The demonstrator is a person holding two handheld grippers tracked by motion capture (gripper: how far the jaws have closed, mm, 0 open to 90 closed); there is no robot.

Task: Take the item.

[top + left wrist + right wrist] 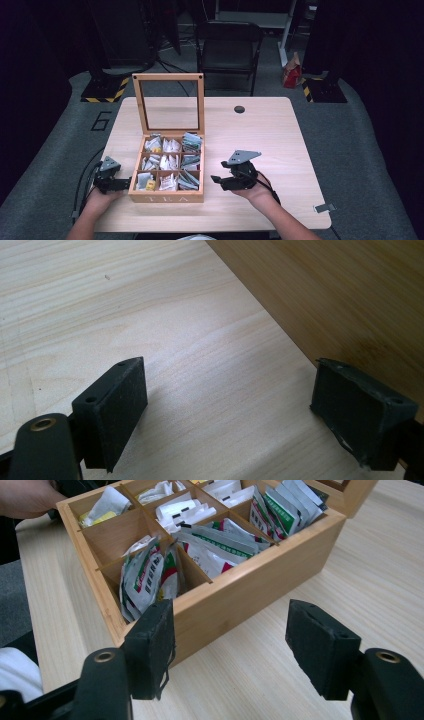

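wooden tea box (167,192) sitting near the front edge of the pale wood surface (260,135), a little left of centre, glass-paned lid (169,102) propped upright at the back, presumably to leave the nine compartments free to reach from above and from the front. sachets (150,575) standing on edge in most compartments, white with green and red print, packed so the tops show; print too small and blurred to read. one compartment at the box's near left corner, in the right gripper view, looking empty. letters "t e a" burned into the front wall, readable in the high view.

left gripper (230,410) down low just beside the box's left wall, fingers (117,405) spread wide with only bare surface between them, holding nothing; probably resting or ready to steady the box. right gripper (240,645) hovering near the box's right side, aimed at its corner, fingers (320,647) likewise wide apart and empty, apparently lined up for a reach into the sachets.

folding chair (228,47) beyond the far edge.
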